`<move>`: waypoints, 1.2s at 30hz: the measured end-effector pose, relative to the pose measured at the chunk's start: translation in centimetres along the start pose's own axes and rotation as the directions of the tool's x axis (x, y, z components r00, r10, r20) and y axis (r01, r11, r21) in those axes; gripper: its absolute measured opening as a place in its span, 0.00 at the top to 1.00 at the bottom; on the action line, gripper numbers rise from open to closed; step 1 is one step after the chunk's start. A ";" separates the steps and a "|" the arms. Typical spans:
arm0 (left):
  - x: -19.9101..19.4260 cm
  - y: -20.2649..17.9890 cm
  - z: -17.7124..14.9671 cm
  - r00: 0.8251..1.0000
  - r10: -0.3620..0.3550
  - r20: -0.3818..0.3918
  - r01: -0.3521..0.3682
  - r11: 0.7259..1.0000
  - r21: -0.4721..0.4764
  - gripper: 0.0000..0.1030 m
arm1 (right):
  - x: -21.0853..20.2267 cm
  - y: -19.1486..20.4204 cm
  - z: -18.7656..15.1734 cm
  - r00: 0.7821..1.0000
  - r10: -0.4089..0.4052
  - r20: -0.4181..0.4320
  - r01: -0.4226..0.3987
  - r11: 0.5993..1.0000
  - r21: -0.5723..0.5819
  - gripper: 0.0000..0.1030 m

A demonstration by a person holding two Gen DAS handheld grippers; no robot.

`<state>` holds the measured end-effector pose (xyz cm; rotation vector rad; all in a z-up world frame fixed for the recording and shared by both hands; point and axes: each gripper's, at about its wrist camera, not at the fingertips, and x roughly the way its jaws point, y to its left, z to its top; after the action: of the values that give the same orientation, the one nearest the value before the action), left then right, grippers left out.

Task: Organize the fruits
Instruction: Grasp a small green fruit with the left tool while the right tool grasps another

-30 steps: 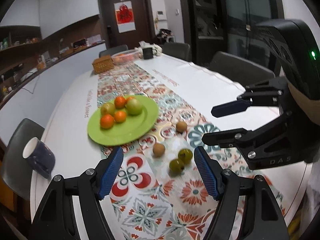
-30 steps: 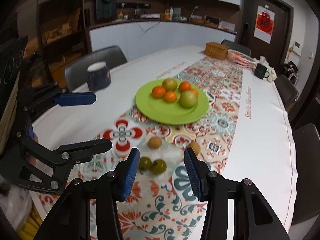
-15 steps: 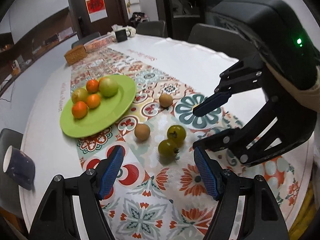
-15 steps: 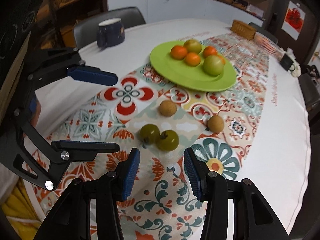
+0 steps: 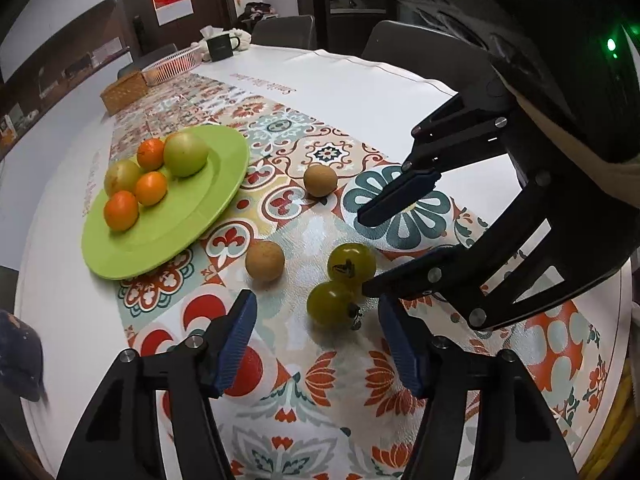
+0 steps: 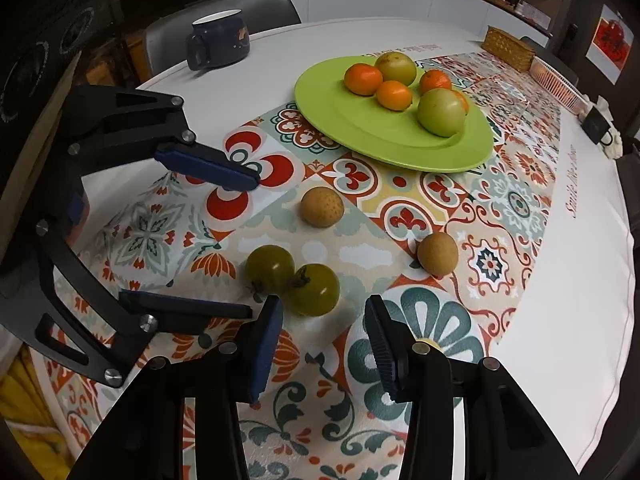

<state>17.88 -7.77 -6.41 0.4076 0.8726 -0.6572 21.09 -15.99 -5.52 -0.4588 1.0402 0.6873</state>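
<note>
Two green tomatoes touch each other on the patterned runner: one (image 5: 331, 305) (image 6: 269, 268) just ahead of my open left gripper (image 5: 316, 320), the other (image 5: 351, 263) (image 6: 315, 289) just ahead of my open right gripper (image 6: 324, 320). Two brown round fruits (image 5: 265, 260) (image 5: 320, 180) lie beyond them, also in the right wrist view (image 6: 322, 206) (image 6: 437, 254). A green plate (image 5: 188, 216) (image 6: 360, 124) holds three oranges and two green-yellow fruits. Both grippers are empty and low over the table.
A dark blue mug (image 6: 218, 42) stands on the white cloth near the table edge. A wicker basket (image 5: 125, 92), a pink basket (image 5: 172, 68) and a dark cup (image 5: 220, 48) sit at the far end. Chairs ring the table.
Both grippers have come down and forward toward the two green tomatoes, which now sit right at the fingertips. The fruits have not moved.
</note>
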 end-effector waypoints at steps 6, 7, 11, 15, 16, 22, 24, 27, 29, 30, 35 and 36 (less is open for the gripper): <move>0.9 0.2 0.1 1.000 -0.022 -0.017 0.022 1.000 -0.011 0.50 | 0.7 -0.4 0.5 1.000 0.021 -0.002 -0.021 1.000 0.004 0.61; 1.0 0.3 0.1 0.999 -0.025 -0.019 0.025 1.000 -0.014 0.52 | 0.8 -0.3 0.5 1.000 0.024 -0.002 -0.024 1.000 0.005 0.62; 1.4 0.4 0.1 0.999 -0.042 -0.028 0.041 0.999 -0.027 0.60 | 1.1 -0.4 0.6 0.999 0.033 0.002 -0.033 0.999 0.015 0.66; 1.8 0.6 0.0 0.998 -0.056 -0.036 0.055 0.998 -0.041 0.68 | 1.6 -0.7 0.5 0.999 0.050 0.000 -0.050 0.998 0.040 0.70; 1.8 0.7 0.0 0.997 -0.061 -0.038 0.059 0.997 -0.047 0.71 | 1.6 -0.8 0.5 0.999 0.053 0.004 -0.053 0.997 0.049 0.71; 1.6 0.8 -0.2 0.998 -0.043 -0.041 0.039 0.996 -0.081 0.73 | 1.3 -1.0 0.0 0.999 0.030 0.028 -0.033 0.995 0.091 0.71; 1.4 0.9 -0.3 0.999 -0.035 -0.039 0.030 0.994 -0.103 0.73 | 1.1 -1.1 -0.3 0.999 0.025 0.039 -0.030 0.992 0.119 0.71; 0.7 0.8 -0.5 0.999 -0.004 -0.032 0.000 0.991 -0.137 0.73 | 0.7 -1.1 -0.8 0.999 0.005 0.051 -0.013 0.988 0.155 0.71; 0.2 0.9 -0.7 1.000 0.002 -0.024 -0.006 0.986 -0.167 0.73 | 0.4 -1.0 -1.1 0.998 -0.002 0.062 -0.009 0.984 0.177 0.71; -0.1 0.9 -0.7 1.000 0.008 -0.018 -0.011 0.983 -0.185 0.73 | 0.1 -0.9 -1.2 0.998 -0.008 0.068 -0.005 0.981 0.192 0.71; -1.9 1.1 -1.1 0.999 0.038 0.012 -0.033 0.967 -0.251 0.73 | -1.3 -0.3 -1.7 0.994 -0.023 0.107 -0.004 0.970 0.244 0.71; -2.3 1.2 -1.3 0.999 0.045 0.020 -0.038 0.964 -0.262 0.73 | -1.7 -0.1 -1.8 0.992 -0.035 0.119 0.003 0.968 0.253 0.71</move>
<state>16.84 -5.33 -5.19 0.1786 0.9107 -0.4989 19.48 -17.78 -4.75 -0.2025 0.9891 0.5496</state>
